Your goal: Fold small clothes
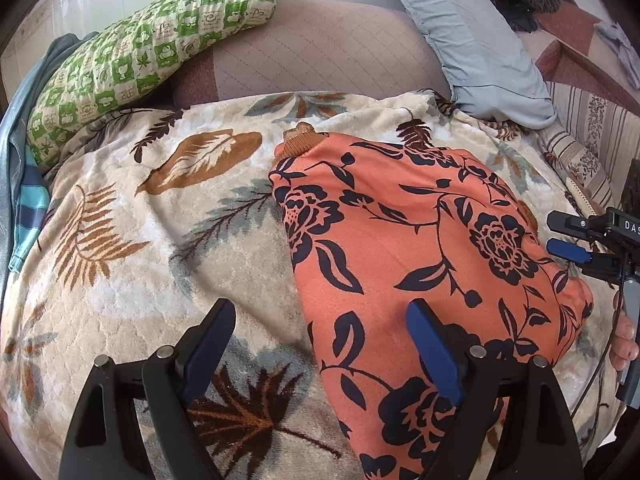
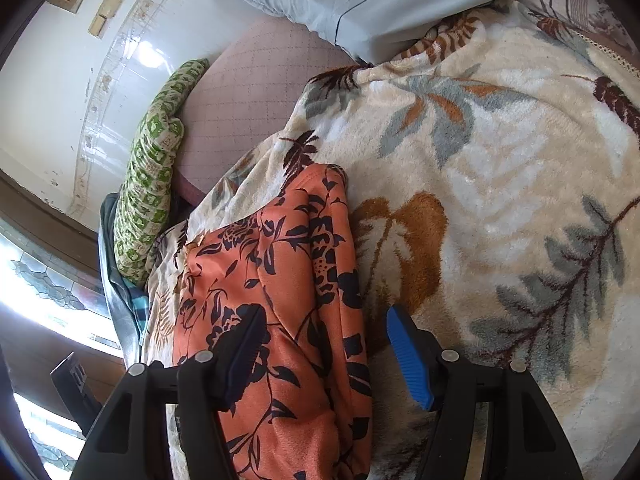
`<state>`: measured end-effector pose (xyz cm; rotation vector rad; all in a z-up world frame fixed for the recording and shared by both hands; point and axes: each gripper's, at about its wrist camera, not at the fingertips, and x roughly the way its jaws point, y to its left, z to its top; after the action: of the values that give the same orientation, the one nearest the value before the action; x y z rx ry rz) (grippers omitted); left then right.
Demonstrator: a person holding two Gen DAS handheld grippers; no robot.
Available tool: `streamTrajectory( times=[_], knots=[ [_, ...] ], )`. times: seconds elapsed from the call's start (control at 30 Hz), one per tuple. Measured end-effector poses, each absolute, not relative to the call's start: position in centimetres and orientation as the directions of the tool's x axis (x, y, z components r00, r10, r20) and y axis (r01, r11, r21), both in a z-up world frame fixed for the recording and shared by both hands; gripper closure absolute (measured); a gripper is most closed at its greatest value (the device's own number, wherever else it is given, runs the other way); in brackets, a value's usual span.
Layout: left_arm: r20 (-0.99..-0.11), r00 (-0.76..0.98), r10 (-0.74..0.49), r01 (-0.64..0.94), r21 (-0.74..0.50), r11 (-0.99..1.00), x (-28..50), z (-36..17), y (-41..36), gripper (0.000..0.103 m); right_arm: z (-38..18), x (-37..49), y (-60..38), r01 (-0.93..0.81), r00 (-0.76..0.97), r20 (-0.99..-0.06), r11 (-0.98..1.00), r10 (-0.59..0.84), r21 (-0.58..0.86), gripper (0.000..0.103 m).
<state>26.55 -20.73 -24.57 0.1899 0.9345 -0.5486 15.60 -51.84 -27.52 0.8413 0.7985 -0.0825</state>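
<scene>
- Left gripper (image 1: 320, 344): jaws spread wide, nothing between them. Left finger hangs over bare blanket (image 1: 132, 280); right finger, blue pad (image 1: 434, 354) showing, sits over the garment's near-left part. Contact with the cloth cannot be told.
- Right gripper (image 2: 324, 354): jaws wide, straddling the garment's near end. Left finger lies over the orange cloth, right finger with ribbed blue pad (image 2: 408, 360) over the blanket just beside the garment's edge. Cloth runs between the fingers but they are not closed on it.
- In the left view the right gripper (image 1: 576, 244) shows side-on at the frame's right edge, just beside the garment's right side, with a hand (image 1: 624, 344) below it.
- Garment (image 1: 420, 264): orange with black flower print, lying folded into a long bundle on the blanket, right of the blanket's middle in the left view. A brown ribbed cuff (image 1: 298, 142) pokes out at its far-left corner, toward the blanket's far edge.
- Right view shows the garment (image 2: 288, 300) as layered folds, one long fold edge running along its right side.
- Blanket: cream plush, leaf print, spread over a bed.
- Beyond the blanket's far edge: quilted pink mattress (image 1: 320, 48); green checked pillow (image 1: 148, 44) at far left; grey-blue pillow (image 1: 472, 36) at far right.
- Striped blue cloth (image 1: 28, 216) at the blanket's left edge.
</scene>
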Motion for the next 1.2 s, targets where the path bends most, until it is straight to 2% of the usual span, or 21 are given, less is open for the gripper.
streamTrajectory(
  times=[0.23,0.3,0.37,0.63,0.77,0.87,1.0,1.13,1.2],
  knots=[
    [-0.785,0.386,-0.484,0.561,-0.217,0.799,26.4,-25.1,-21.2,0.015,-27.7,15.4,-52.5,0.377,0.718,-0.655,0.660,0.235,0.650,0.035],
    [-0.774,0.355,-0.525,0.587,-0.253,0.770,26.1,-25.2,-21.8,0.015,-27.7,15.4,-52.6,0.377,0.718,-0.655,0.659,0.236,0.651,0.033],
    [-0.772,0.368,-0.518,0.591,-0.236,0.772,25.8,-25.5,-22.2,0.013,-28.1,15.6,-52.5,0.378,0.716,-0.654,0.654,0.242,0.656,0.027],
    [-0.759,0.339,-0.556,0.571,-0.304,0.763,26.9,-26.0,-21.7,0.012,-30.4,17.9,-51.1,0.333,0.683,-0.637,0.623,0.359,0.708,0.025],
    [-0.771,0.295,-0.565,0.476,-0.394,0.786,29.1,-27.1,-20.2,0.012,-30.6,19.2,-49.5,0.267,0.643,-0.600,0.595,0.476,0.758,0.024],
    [-0.747,0.206,-0.632,0.416,-0.518,0.747,30.0,-28.2,-19.3,0.012,-30.8,19.6,-48.6,0.254,0.621,-0.630,0.641,0.466,0.724,0.024],
    [-0.735,0.162,-0.658,0.472,-0.528,0.706,28.8,-28.4,-20.8,0.012,-30.9,19.5,-48.8,0.250,0.634,-0.601,0.608,0.486,0.754,0.024],
    [-0.741,0.191,-0.644,0.500,-0.492,0.713,28.0,-28.3,-21.7,0.014,-30.2,19.7,-47.5,0.237,0.618,-0.643,0.673,0.452,0.701,0.033],
    [-0.735,0.194,-0.650,0.482,-0.505,0.715,28.3,-28.4,-21.4,0.026,-29.7,19.8,-46.8,0.237,0.611,-0.677,0.721,0.410,0.651,0.038]
  ],
)
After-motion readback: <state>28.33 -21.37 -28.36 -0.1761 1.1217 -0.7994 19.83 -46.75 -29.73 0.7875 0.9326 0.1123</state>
